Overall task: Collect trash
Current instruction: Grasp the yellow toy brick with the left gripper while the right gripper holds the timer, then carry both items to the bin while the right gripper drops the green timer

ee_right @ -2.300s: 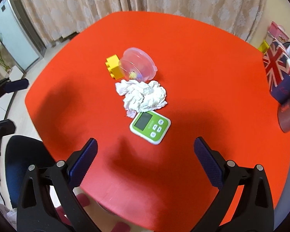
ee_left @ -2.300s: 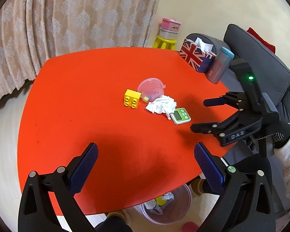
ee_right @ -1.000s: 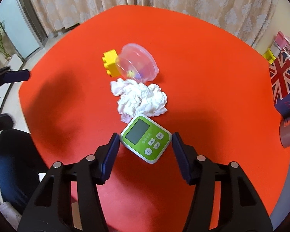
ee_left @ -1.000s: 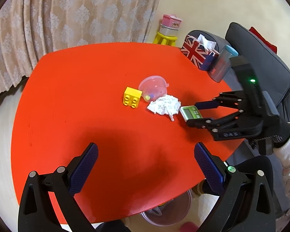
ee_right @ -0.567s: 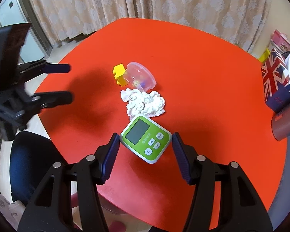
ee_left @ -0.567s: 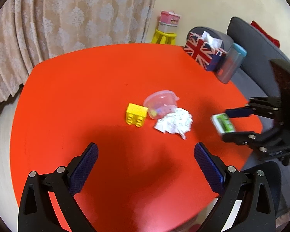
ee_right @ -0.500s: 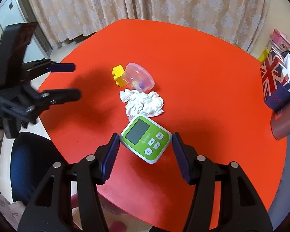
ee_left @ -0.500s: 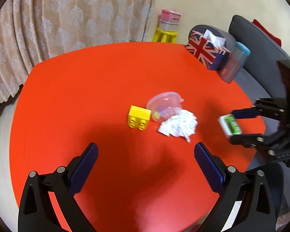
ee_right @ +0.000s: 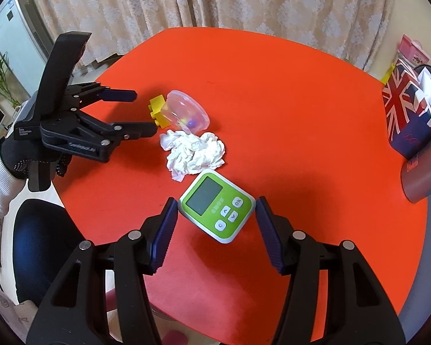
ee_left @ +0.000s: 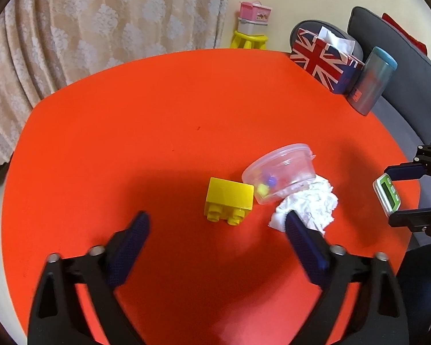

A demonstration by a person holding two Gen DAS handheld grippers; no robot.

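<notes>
Left gripper has neared the tissue, jaws spread — right gripper pinches the timer.

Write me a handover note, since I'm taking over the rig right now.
Right hand-held gripper: shut on the green timer, held off the table.
Left hand-held gripper: open, empty, over the table near the yellow block.
Crumpled tissue lies on the table against the tipped plastic tub.
Done: timer picked up.
Left: tissue not yet collected; no bin is in view.
</notes>
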